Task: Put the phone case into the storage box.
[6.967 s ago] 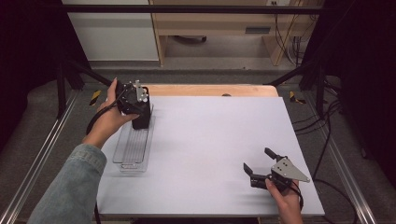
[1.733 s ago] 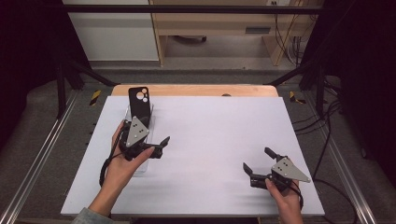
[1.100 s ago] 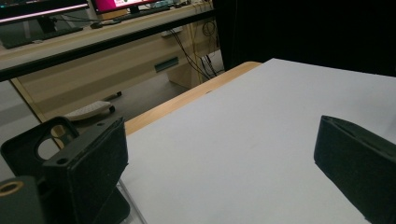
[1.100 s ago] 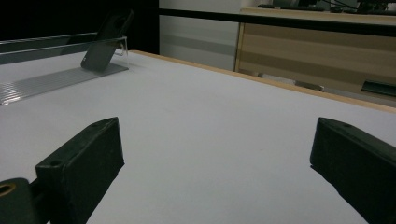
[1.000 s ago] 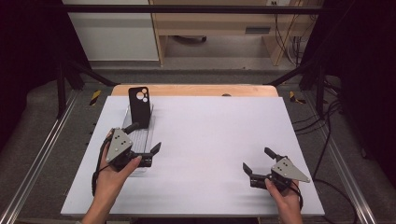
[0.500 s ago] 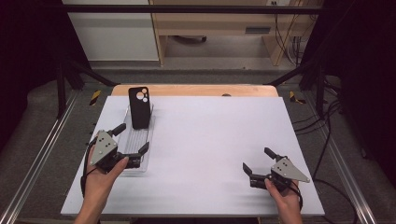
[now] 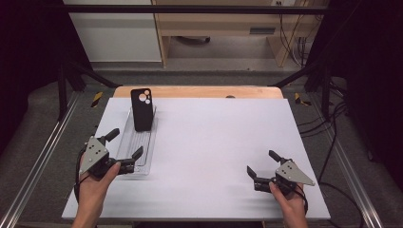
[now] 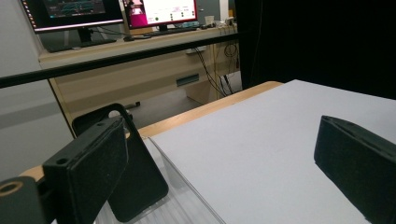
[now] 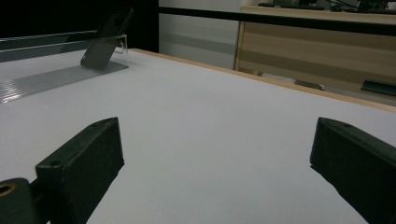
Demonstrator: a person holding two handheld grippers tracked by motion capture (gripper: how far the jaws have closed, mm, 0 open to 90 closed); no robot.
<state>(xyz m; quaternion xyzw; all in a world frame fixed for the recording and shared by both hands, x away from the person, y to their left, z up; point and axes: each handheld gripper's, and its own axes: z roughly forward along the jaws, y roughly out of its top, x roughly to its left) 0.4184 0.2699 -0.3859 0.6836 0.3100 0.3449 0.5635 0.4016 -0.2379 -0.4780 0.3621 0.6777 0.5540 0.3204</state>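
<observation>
A black phone case (image 7: 142, 109) leans upright at the far end of a clear ribbed tray (image 7: 134, 161) on the white table top (image 7: 214, 142). From the left gripper view the phone case (image 8: 140, 182) stands just beyond the left jaw, on the clear tray (image 8: 187, 205). My left gripper (image 7: 124, 145) is open at the tray's near end, nothing between its jaws. My right gripper (image 7: 263, 164) is open near the table's front right, resting low over the bare white surface. In the right gripper view the phone case (image 9: 105, 39) and tray (image 9: 42, 77) lie far off at the left.
A wooden strip (image 7: 199, 91) borders the table's far edge. Aluminium rails (image 7: 43, 152) run along both sides. Beyond the table stand a wooden desk (image 8: 140, 70) with monitors (image 8: 116, 9), and cables (image 7: 328, 118) trail at the right.
The left hand let go of the phone case, left it leaning on the tray, and drew back toward the near left with open jaws. The right gripper stayed put.
</observation>
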